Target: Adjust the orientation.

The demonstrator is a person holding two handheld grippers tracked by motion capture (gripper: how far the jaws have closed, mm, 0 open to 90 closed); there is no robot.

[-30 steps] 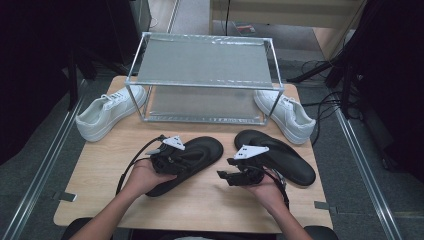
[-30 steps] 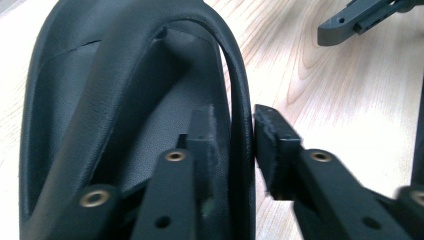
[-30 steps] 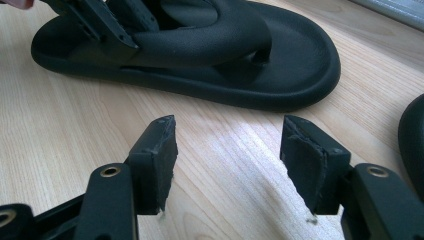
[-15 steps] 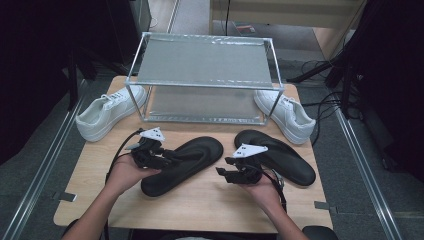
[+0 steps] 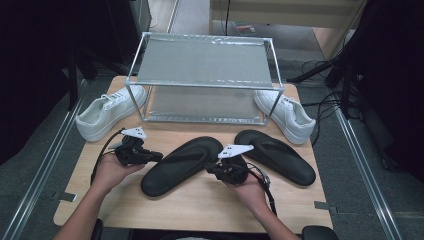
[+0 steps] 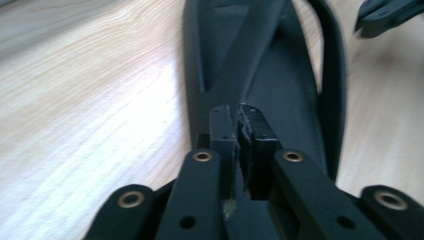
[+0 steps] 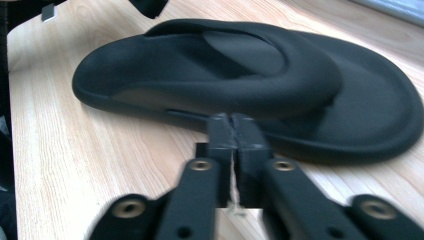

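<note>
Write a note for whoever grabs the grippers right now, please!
Left gripper: just closed, empty, tips at the left flip-flop.
Right gripper: just closed, empty, tips by that flip-flop's other side.
Right flip-flop lies beside it; left sneaker and right sneaker flank the rack.
Done: nothing on the rack yet.
Left: probably grip the flip-flop and shelve the shoes.

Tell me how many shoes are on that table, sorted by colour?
White sneakers: 2, one left of the metal rack, one right of it.
Black flip-flops: 2, one nearer the middle, one to its right.
Total: 4 shoes.
</note>
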